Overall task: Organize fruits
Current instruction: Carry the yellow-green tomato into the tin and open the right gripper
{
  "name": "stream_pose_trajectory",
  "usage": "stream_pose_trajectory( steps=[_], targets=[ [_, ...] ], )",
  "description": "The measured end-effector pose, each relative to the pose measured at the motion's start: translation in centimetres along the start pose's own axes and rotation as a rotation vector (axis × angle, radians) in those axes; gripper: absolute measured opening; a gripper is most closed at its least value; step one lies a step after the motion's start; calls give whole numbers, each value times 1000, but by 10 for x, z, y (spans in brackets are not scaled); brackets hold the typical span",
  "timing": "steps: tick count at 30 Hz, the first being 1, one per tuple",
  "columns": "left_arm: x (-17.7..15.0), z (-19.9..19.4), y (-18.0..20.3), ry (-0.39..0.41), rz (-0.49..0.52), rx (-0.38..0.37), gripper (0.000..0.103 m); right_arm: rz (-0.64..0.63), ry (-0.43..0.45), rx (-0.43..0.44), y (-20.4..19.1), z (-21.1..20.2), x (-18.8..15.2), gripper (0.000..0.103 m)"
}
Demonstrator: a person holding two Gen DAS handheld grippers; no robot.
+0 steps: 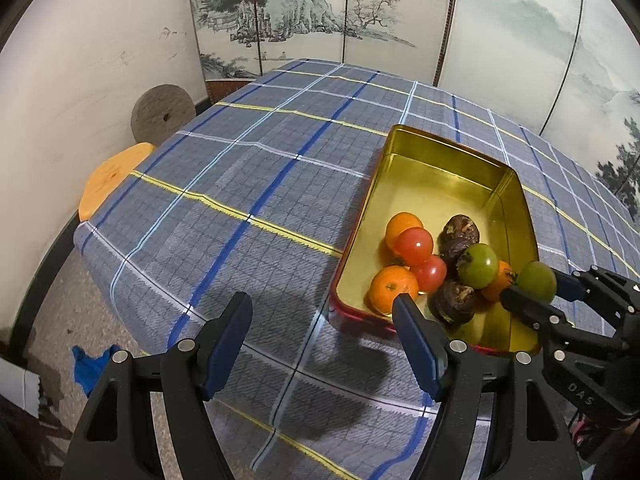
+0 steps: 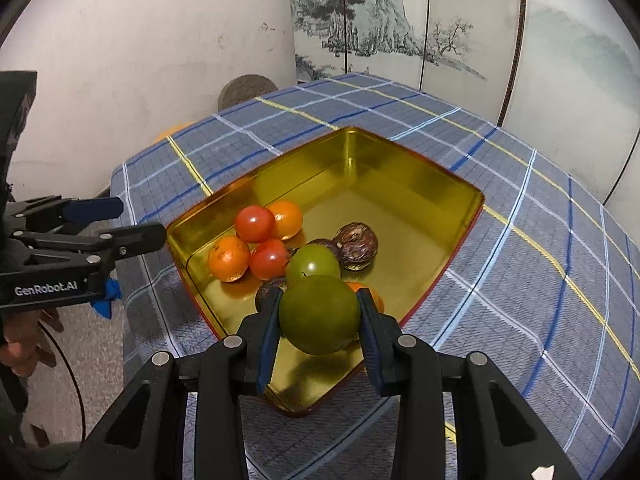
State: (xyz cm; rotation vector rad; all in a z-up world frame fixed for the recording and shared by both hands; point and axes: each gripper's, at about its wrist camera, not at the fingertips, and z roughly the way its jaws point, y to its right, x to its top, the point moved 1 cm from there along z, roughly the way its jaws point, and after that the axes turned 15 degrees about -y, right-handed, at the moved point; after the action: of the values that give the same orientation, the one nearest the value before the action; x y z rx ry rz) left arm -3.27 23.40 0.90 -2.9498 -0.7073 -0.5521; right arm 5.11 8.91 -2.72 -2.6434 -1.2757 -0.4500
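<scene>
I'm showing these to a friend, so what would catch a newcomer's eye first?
Probably the green fruit pinched in the right tongs, held above the near end of the gold tin. Next, the red, orange, green and dark brown fruits piled inside that tin on the blue plaid tablecloth.

Right claw [image 1: 538, 290] clamping green fruit [image 1: 536, 281] over gold tin [image 1: 444, 152], left claw [image 1: 322, 344] spread wide

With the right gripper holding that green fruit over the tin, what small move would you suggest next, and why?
Probably lower it slightly and open. The right gripper is shut on the green fruit, which hangs above the near end of the gold tin, where the other fruits already lie. The left gripper is open, holding nothing, beside the tin.
</scene>
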Motion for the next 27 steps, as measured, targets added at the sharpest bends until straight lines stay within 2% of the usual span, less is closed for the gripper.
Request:
stream_pose_trajectory(
  steps=[12, 27],
  targets=[
    [-4, 2, -1, -5, 9, -9, 73, 9, -39, -27, -2, 19, 0, 34],
    [-9, 3, 5, -21, 26, -25, 73, -1, -26, -71, -10, 22, 4, 35]
  ],
)
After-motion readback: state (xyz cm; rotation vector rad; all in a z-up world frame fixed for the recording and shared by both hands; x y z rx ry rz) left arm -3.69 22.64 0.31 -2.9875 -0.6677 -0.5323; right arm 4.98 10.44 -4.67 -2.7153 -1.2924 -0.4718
